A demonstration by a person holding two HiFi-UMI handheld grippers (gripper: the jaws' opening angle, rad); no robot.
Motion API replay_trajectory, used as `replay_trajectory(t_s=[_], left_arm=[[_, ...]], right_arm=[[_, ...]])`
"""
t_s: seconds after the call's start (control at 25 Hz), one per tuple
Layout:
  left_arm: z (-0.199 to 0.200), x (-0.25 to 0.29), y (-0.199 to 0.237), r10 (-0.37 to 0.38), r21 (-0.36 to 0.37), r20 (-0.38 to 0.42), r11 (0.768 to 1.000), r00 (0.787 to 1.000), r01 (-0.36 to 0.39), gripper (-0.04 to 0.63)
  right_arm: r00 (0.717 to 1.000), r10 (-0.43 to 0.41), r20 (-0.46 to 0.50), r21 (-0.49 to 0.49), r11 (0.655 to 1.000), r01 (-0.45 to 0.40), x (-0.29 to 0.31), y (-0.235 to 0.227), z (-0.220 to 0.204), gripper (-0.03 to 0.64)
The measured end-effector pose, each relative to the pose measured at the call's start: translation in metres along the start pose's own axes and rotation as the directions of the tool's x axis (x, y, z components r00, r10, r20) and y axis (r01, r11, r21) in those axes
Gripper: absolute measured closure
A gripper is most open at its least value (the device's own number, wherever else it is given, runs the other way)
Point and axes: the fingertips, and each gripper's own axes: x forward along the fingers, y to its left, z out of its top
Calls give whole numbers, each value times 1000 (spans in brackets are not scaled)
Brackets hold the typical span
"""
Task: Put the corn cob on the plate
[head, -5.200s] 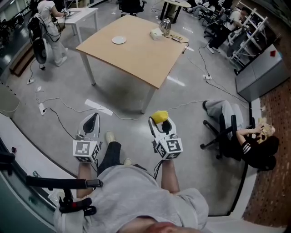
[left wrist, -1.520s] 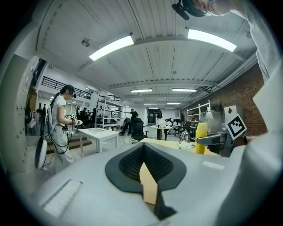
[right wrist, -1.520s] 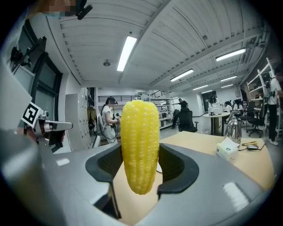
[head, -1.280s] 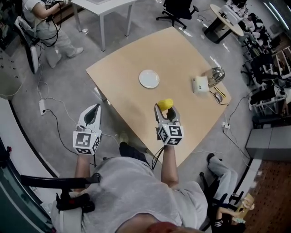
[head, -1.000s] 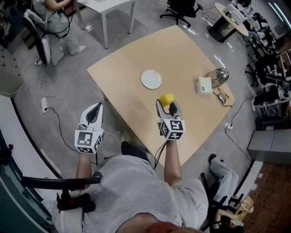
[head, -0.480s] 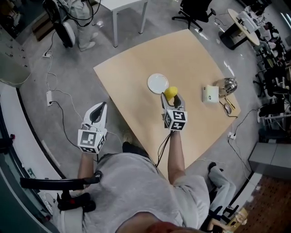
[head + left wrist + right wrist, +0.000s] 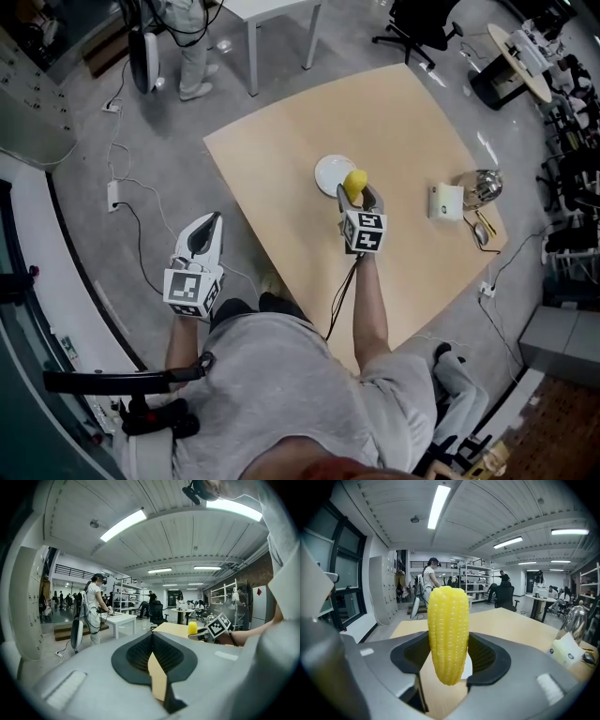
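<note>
**Grip state.** The right gripper [image 7: 360,195] had its jaws closed on the corn cob [image 7: 353,182], set wide to suit the cob's girth. The pads pressed on the lower part of the cob, and most of its length stood above the jaws. The left gripper [image 7: 204,230] had its jaws brought together with nothing between them. It was held off the near-left edge of the table [image 7: 412,112], over the floor.

**Position of the cob.** The cob was held clear of the tabletop and stood upright, so its long axis ran across the line of the jaws, not along it. In the head view it overlapped the right rim of the white plate [image 7: 329,174]. In the right gripper view the plate showed as a white patch straight ahead between the jaws, partly hidden behind the cob's lower end.

**Governing relation.** The plate lay just beyond the right gripper's fingertips and somewhat below them, and well apart from the left gripper. The placing therefore appeared to fall to the right hand alone. In judgement, a short reach forward and down would bring the cob's lower tip over the plate's centre. Because the cob stood on end, it would probably tip onto its side on release and could roll toward the rim, so it would be safer to lay it over before the jaws part.
</note>
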Motion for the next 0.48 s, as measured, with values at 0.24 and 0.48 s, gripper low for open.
replay_trajectory(t_s=[0.24, 0.48], left_arm=[[0, 3, -1, 2, 6, -20, 1000, 1000, -1, 575], [-3, 5, 2, 13, 12, -40, 1000, 999, -13, 575]], right_arm=[[999, -3, -50, 4, 1000, 3, 24, -8, -16, 364], [994, -12, -110, 15, 1000, 13, 42, -17, -35, 364]])
